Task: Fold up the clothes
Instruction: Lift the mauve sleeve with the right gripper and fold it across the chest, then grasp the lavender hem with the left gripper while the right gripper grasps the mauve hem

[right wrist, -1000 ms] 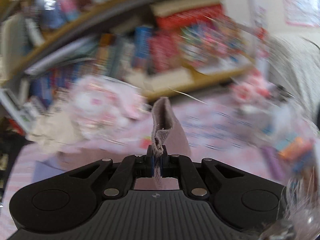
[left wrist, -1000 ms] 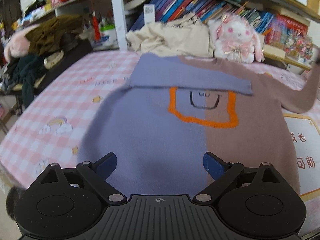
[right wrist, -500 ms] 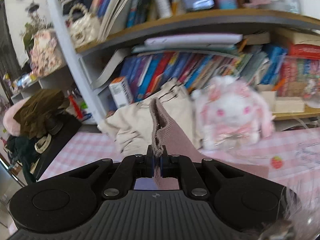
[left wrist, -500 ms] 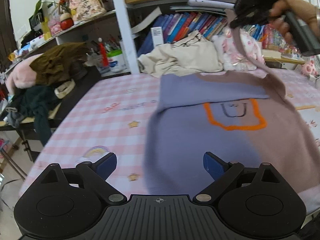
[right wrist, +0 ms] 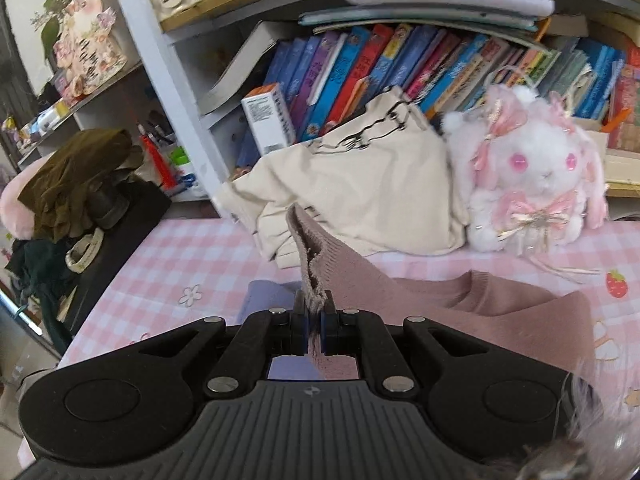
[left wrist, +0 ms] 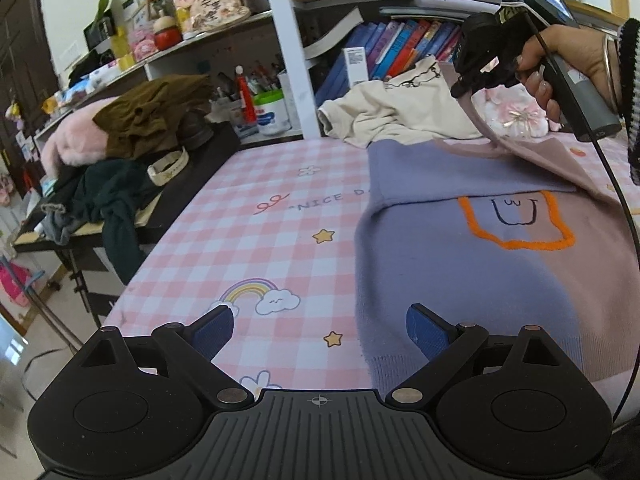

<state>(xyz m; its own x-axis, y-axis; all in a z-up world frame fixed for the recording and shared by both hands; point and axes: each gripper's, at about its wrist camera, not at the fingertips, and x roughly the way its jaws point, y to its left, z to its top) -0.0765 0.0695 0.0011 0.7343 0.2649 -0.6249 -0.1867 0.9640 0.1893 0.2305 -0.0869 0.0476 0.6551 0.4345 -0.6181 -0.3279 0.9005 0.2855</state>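
Observation:
A half blue-purple, half mauve sweater point(left wrist: 472, 248) with an orange square motif lies on the pink checked table point(left wrist: 256, 240). Its blue sleeve is folded across the chest. My right gripper point(right wrist: 314, 312) is shut on the cuff of the mauve sleeve point(right wrist: 360, 276) and holds it above the sweater's top edge; it also shows in the left wrist view point(left wrist: 460, 90). My left gripper point(left wrist: 320, 334) is open and empty, low over the sweater's bottom left hem.
A cream garment point(right wrist: 360, 192) and a white-pink plush rabbit point(right wrist: 532, 184) sit at the table's back, under bookshelves point(right wrist: 380, 64). A side table point(left wrist: 120, 184) with piled dark and brown clothes stands at the left.
My right gripper has carried the mauve sleeve from the right side leftward, over the sweater's top. My left gripper has drawn back to the left, off the sweater's middle.

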